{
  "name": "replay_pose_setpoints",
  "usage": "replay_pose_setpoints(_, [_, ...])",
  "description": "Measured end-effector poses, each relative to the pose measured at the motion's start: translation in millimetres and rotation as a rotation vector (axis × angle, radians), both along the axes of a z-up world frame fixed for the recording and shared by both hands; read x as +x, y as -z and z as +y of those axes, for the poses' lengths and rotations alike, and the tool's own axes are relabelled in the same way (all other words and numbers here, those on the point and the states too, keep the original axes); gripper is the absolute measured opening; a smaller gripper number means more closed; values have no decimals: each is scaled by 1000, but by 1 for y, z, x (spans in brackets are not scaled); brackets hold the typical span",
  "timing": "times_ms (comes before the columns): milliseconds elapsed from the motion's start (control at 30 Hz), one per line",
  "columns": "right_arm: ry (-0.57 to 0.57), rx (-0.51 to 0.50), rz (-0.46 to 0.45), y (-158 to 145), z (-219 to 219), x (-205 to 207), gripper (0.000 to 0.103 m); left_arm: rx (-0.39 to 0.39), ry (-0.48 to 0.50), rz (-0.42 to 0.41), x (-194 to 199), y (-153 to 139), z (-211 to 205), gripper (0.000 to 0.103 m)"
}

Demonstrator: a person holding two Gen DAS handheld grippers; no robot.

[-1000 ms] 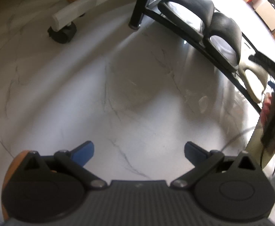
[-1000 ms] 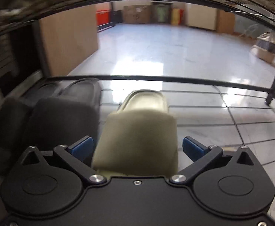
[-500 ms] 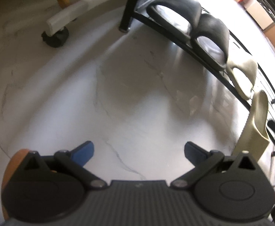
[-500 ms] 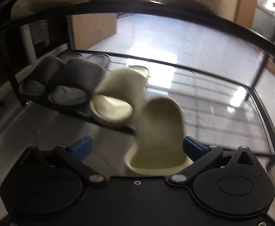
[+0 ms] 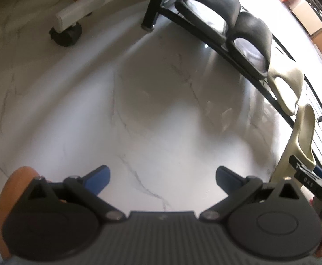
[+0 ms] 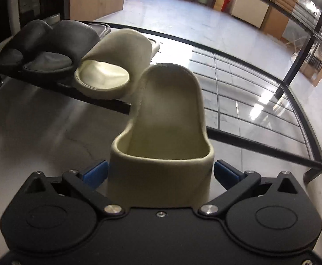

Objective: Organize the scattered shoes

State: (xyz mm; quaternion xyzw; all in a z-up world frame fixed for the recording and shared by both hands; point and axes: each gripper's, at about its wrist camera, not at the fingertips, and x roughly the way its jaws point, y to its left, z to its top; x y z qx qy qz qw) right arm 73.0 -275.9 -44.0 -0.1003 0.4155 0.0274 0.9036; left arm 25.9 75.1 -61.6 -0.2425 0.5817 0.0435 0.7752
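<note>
- Right wrist view: the right tool has its blue pads pressed against both sides of a cream slide sandal, gripping it at the broad strap end.
- That sandal is smooth, matte foam with a rounded, moulded rim; its long axis runs straight away from the tool, the far end rising toward the shoe rack, sole side facing left in the left wrist view.
- It hangs above the floor, just at the rack's front rail and beside its twin.
- On the black wire rack, the twin cream sandal sits tilted, open heel end facing out, with two dark grey foam slides lined up to its left.
- Left wrist view: the left tool has its fingers spread wide with nothing between them, over glossy, veined marble floor.
- Beyond it, a white chair leg with a black caster.
</note>
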Motion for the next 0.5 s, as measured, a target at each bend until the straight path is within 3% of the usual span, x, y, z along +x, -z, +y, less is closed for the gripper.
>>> replay_pose_setpoints(267, [16, 48, -37, -4, -11, -5, 100, -2, 3, 8, 1, 2, -1, 102])
replay_pose_setpoints(500, [78, 137, -184, -39, -21, -10, 100, -2, 4, 9, 1, 3, -1, 102])
